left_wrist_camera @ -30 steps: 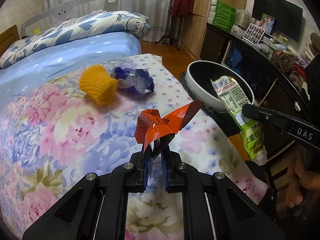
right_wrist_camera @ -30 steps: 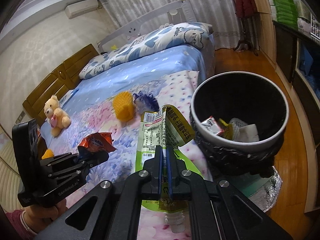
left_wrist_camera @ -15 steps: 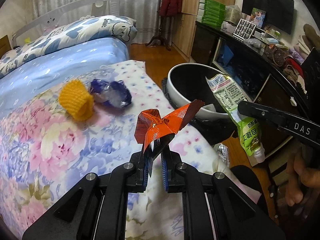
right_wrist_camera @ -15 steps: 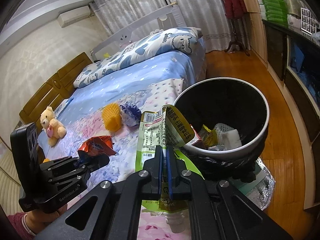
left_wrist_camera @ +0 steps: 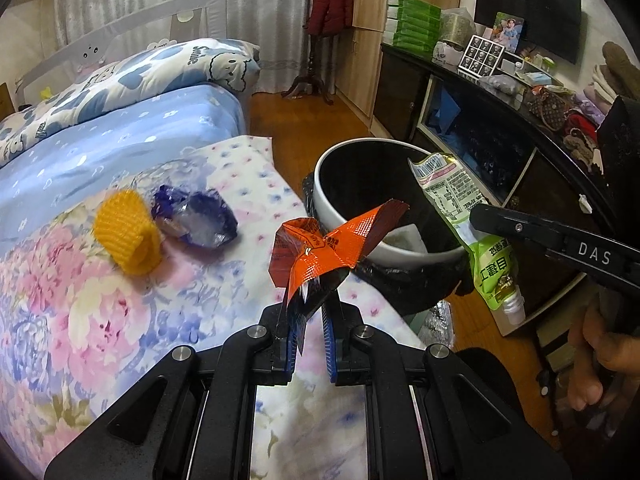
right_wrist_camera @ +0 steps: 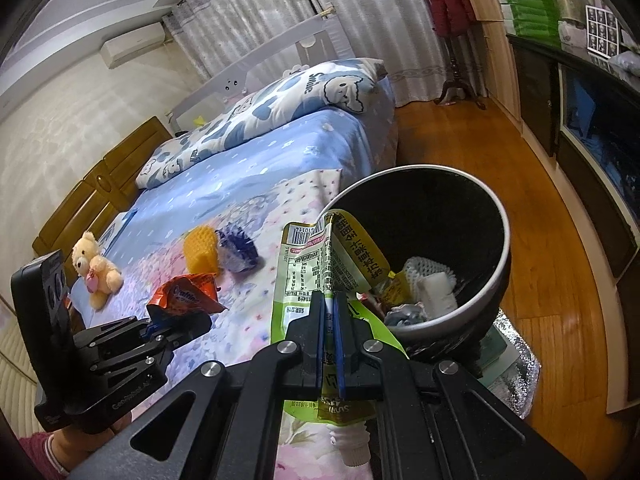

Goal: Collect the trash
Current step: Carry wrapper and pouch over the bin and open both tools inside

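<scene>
Green drink pouch [right_wrist_camera: 316, 280], clamped in the right gripper [right_wrist_camera: 329, 344], hangs nearest the bin [right_wrist_camera: 506, 248], ahead-right; left gripper [left_wrist_camera: 310, 344] pinches the orange wrapper [left_wrist_camera: 332, 246].

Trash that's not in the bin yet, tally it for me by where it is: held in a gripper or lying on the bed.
Held in a gripper: 2, the orange wrapper in the left gripper and the green pouch in the right gripper.
Lying on the bed: 2, the yellow foam net and the purple wrapper.
Total: 4
</scene>
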{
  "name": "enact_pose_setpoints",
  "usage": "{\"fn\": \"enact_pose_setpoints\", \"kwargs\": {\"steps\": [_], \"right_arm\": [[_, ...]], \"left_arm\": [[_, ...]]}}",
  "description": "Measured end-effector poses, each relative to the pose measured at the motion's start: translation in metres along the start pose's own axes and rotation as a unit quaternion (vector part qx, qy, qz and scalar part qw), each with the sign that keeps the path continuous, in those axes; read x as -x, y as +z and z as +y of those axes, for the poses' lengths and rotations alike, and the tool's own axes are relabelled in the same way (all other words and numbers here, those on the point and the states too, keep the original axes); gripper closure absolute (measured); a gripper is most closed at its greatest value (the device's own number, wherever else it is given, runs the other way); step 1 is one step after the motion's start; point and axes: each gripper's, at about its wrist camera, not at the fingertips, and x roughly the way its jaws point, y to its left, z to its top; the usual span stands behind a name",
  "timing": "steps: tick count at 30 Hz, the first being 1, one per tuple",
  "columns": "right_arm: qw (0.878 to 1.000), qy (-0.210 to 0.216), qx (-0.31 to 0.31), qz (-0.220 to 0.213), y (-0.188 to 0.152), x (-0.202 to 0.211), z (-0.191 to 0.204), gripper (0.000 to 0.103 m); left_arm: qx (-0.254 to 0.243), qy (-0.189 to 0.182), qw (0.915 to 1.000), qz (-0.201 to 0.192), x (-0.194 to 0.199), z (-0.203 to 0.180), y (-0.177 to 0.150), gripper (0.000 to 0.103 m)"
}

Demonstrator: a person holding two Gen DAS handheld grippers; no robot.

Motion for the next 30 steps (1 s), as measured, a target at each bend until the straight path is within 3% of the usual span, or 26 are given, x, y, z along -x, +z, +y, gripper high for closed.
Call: {"fn": "enact_pose_setpoints", "kwargs": {"steps": [30], "right_arm": [[0.999, -0.019, -0.045, 0.014, 0.036, -0.024, -0.056, 0.099]], "left_arm": [[-0.038, -0.003, 0.9992, 0.011, -0.055, -0.043, 0.049, 0.093]]}}
